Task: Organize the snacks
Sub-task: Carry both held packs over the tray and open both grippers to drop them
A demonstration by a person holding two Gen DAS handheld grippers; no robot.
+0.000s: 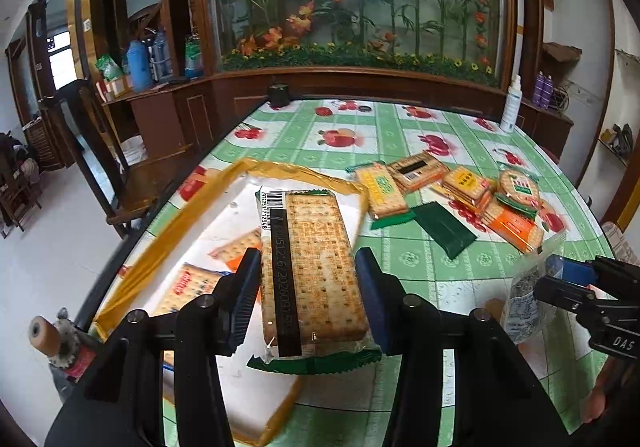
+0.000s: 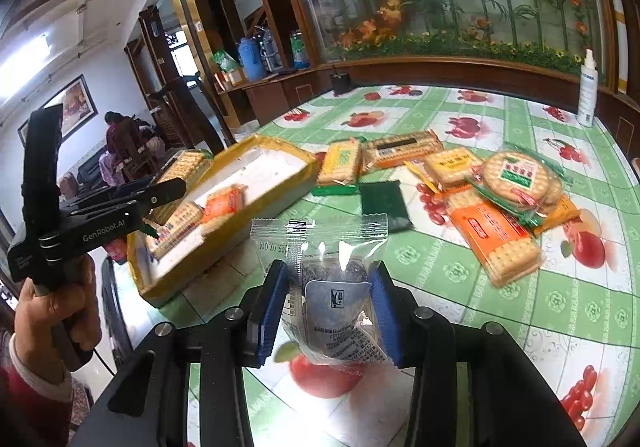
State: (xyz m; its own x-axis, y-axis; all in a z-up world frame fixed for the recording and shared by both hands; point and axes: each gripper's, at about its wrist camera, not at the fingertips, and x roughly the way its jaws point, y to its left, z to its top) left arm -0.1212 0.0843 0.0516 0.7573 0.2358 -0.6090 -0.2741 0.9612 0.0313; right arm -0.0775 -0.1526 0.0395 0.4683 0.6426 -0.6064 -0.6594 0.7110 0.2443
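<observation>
I'm mid-way through loading the yellow-rimmed tray (image 2: 224,247) on the fruit-print table (image 2: 500,327), with a few cracker packs already in it and a loose heap of snack packs (image 2: 492,199) lying well apart to the right. My left gripper (image 1: 308,299) is pinching a long cracker pack (image 1: 312,267) above the tray, so I judge that goes down flat into the bare part next. My right gripper (image 2: 328,307) is clamped on a small clear pouch (image 2: 328,287) over the table near the tray; it should wait its turn.
</observation>
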